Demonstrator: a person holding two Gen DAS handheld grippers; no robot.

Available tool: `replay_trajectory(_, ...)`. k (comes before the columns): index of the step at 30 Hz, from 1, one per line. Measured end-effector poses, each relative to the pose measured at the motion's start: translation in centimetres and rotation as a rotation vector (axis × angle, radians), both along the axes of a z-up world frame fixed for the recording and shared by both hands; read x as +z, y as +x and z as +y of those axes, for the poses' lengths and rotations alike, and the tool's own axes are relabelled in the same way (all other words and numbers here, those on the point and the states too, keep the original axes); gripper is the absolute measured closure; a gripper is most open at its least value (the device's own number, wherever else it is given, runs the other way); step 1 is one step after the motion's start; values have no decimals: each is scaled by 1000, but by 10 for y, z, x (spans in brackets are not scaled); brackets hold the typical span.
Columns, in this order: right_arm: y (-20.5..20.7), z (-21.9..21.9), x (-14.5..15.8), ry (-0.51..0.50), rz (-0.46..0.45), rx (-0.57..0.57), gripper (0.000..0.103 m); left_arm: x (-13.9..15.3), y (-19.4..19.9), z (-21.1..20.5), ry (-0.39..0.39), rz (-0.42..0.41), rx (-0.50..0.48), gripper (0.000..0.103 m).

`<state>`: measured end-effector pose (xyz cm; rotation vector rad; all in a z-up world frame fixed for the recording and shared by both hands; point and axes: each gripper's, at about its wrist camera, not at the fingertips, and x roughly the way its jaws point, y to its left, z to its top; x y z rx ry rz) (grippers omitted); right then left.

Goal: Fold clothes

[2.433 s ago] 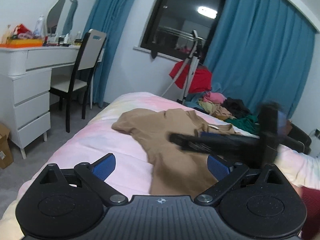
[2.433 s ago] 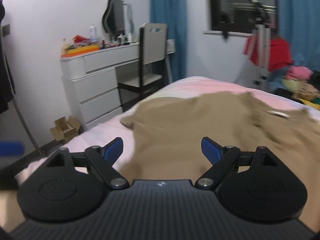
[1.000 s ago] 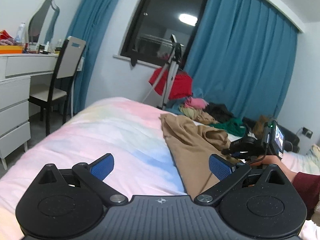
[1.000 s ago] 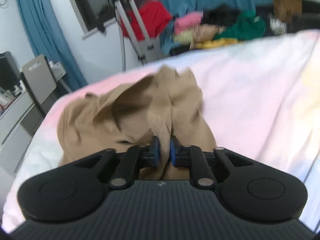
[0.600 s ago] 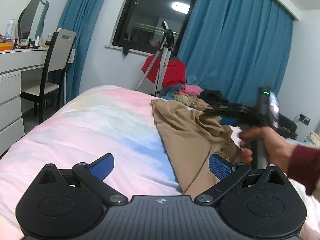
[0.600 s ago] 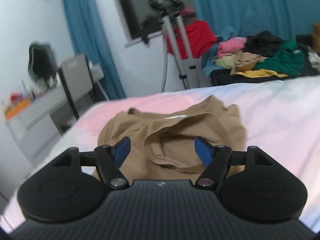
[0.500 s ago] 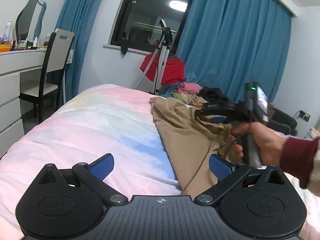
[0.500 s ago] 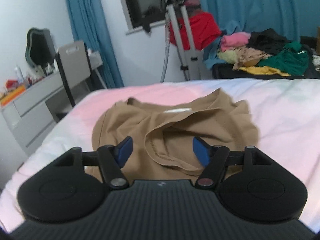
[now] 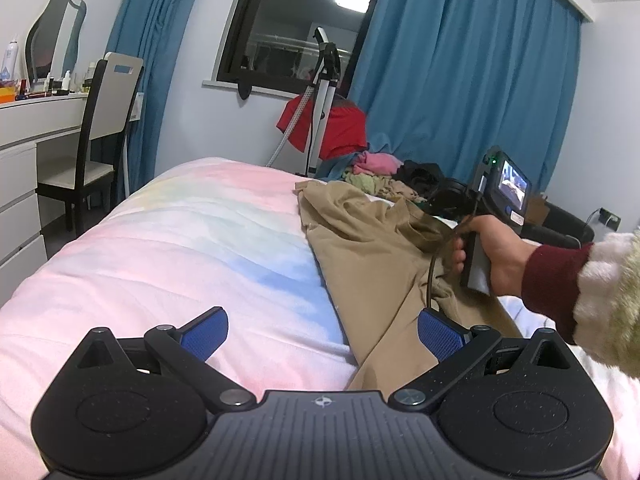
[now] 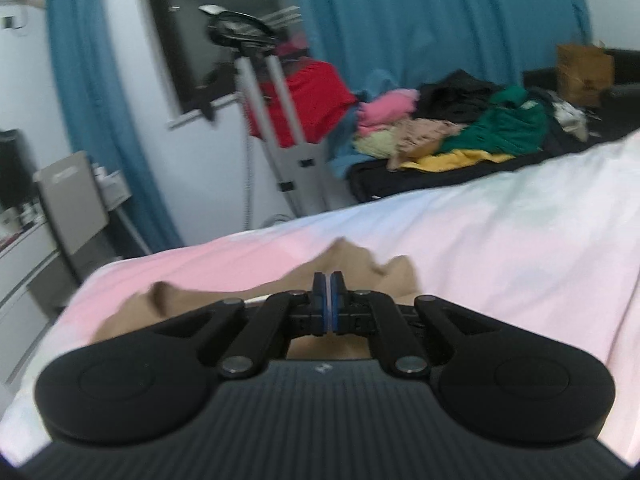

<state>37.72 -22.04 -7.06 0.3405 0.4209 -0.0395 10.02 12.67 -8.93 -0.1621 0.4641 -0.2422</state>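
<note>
A tan shirt lies crumpled along the right half of the pink and blue bed cover. My left gripper is open and empty, low over the near edge of the bed, with the shirt's lower part by its right finger. My right gripper has its jaws closed together over the tan shirt; the view is blurred and no cloth shows between the pads. The hand-held right gripper also shows in the left wrist view, over the shirt's upper part.
A pile of coloured clothes lies beyond the far side of the bed, by the blue curtains. A garment steamer stand with a red garment stands by the window. A white dresser and a chair stand at the left.
My right gripper has gone from open to closed and dropped lower onto the shirt, tilting right. The left gripper has stayed open and nearly still.
</note>
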Motion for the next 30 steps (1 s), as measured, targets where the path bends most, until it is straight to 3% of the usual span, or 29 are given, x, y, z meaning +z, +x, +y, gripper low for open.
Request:
replay_trajectory(2,2,-6,-5,30,7,-2,99,-2,2,-1,4,9,1,1)
replay_trajectory(8,-19,1,-1,59,-15,146,93,-7,10,-5,1,31,-7,1)
replay_trajectory(10,-37,8,8,18,-95,166,84,-7,10,-7,3,31,-8,1)
replay_trajectory(12,-49,13,12,15,-151,224,24,-8,9,-9,7,28,-13,1)
replay_trajectory(13,-54,15,13,24,-170,257,16,-8,9,-10,11,26,-13,1)
replay_trajectory(16,-55,23,9,38,-119,315,19,-8,10,-11,15,25,-11,1)
replay_trajectory(19,-46,30,1,23,-24,305,40,-9,11,-9,11,27,0,1)
replay_trajectory(20,-40,31,-4,35,16,310,48,-9,12,-9,8,28,3,1)
replay_trajectory(21,-35,32,-8,46,54,313,68,-9,12,-8,7,29,6,1)
replay_trajectory(23,-29,36,-13,9,108,300,98,-10,12,-7,5,30,11,1)
replay_trajectory(27,-32,33,-5,-65,28,250,100,-11,13,-7,7,37,14,1)
replay_trajectory(30,-19,14,-4,-58,8,126,100,-12,13,-6,13,44,18,1)
